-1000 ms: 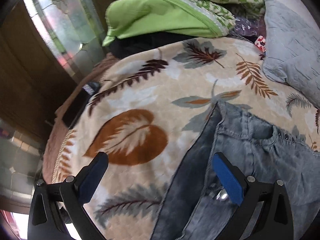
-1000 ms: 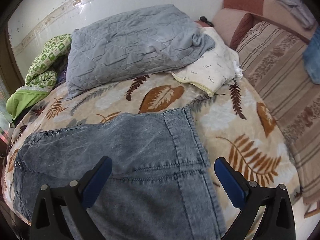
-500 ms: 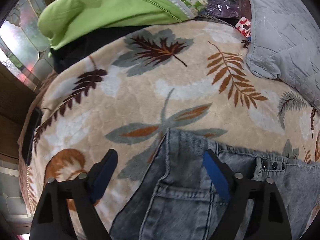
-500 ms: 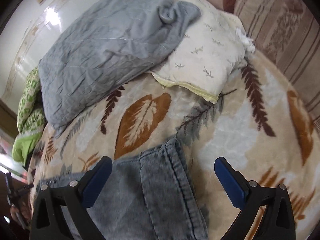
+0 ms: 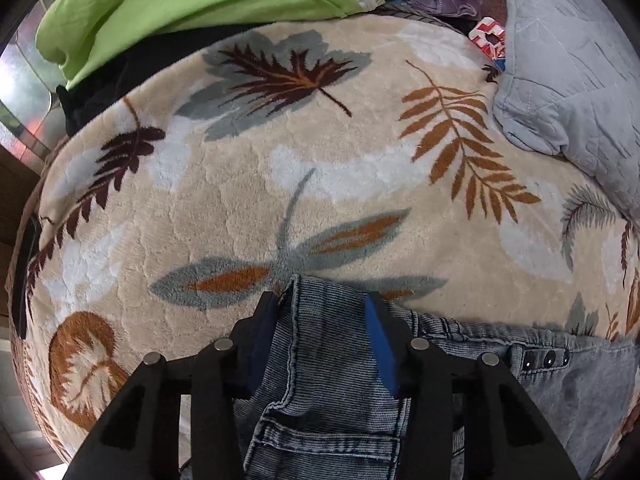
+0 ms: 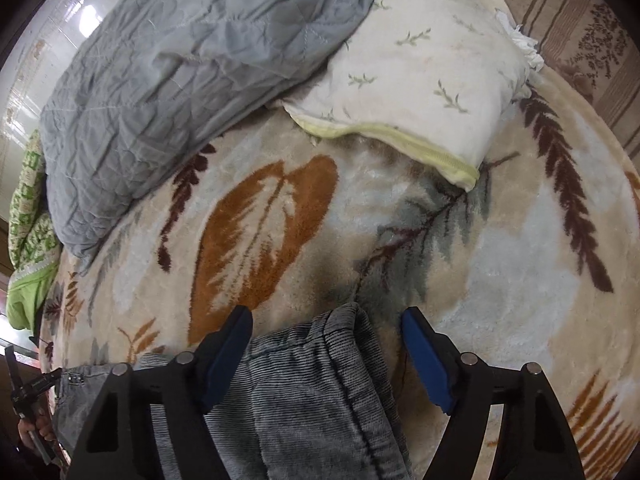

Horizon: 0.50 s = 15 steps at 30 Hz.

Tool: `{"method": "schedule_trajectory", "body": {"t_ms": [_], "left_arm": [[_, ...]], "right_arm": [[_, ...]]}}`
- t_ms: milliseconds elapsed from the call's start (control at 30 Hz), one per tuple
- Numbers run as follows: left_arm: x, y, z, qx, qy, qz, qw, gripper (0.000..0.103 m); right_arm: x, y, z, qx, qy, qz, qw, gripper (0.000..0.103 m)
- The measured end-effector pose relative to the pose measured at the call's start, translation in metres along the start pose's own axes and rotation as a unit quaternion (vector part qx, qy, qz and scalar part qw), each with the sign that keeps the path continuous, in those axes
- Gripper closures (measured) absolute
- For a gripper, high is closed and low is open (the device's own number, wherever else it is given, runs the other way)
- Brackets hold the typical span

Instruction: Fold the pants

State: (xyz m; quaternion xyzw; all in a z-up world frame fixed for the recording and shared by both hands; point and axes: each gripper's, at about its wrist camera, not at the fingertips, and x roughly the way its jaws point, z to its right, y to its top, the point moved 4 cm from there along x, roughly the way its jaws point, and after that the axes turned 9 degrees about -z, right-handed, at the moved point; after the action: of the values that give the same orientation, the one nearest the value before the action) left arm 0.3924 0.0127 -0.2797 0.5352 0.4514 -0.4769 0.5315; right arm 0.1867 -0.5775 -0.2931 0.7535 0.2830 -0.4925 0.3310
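Grey-blue denim pants point(image 5: 328, 360) lie flat on a beige leaf-print blanket point(image 5: 280, 184). My left gripper point(image 5: 322, 308) is partly closed around one waistband corner, its blue pads on both sides of the cloth with a gap still showing. Snap buttons point(image 5: 546, 358) sit on the waistband to its right. In the right wrist view my right gripper point(image 6: 326, 328) is open, its jaws straddling the other waistband corner of the pants point(image 6: 320, 380) without pinching it.
A grey quilted pillow point(image 6: 192, 64) and a white sprigged pillow point(image 6: 420, 80) lie beyond the pants. A green bedding pile point(image 5: 192, 4) sits at the far left. A striped sofa back point(image 6: 580, 32) borders the right. The left gripper shows small in the right wrist view point(image 6: 24, 392).
Both grippers have moved forward and down onto the waistband corners. The left jaws have narrowed around the cloth; the right jaws have narrowed a little.
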Motion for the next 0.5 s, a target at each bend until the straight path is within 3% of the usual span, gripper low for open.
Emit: {"method": "schedule_trajectory", "body": {"t_ms": [67,133,200,233,267,400,500], "left_arm": [[0.002,0.003,0.001,0.002,0.001,-0.003,1.0,0.053],[0.001,0.005,0.002,0.007,0.002,-0.004,1.0,0.054],[-0.003,0.007,0.003,0.008,-0.005,-0.002,1.0,0.072],[-0.005,0.008,0.003,0.006,-0.007,-0.001,1.0,0.095],[-0.008,0.008,0.002,0.003,-0.006,-0.001,1.0,0.098],[-0.033,0.005,-0.004,0.009,-0.014,0.029,0.9994,0.099],[-0.059,0.002,-0.008,0.008,-0.039,0.05,0.9979,0.099]], "right_arm": [[0.001,-0.002,-0.002,-0.007,-0.017,0.004,1.0,0.037],[0.001,-0.005,-0.008,-0.021,-0.031,0.002,0.999,0.06],[-0.001,-0.005,-0.011,-0.027,-0.046,0.003,0.999,0.068],[-0.004,-0.005,-0.012,-0.029,-0.046,0.006,0.999,0.071],[-0.008,-0.005,-0.014,-0.029,-0.043,0.011,0.999,0.075],[-0.033,-0.005,-0.018,-0.024,-0.026,0.039,0.999,0.08],[-0.055,-0.01,-0.025,-0.032,-0.021,0.057,0.998,0.08]]}}
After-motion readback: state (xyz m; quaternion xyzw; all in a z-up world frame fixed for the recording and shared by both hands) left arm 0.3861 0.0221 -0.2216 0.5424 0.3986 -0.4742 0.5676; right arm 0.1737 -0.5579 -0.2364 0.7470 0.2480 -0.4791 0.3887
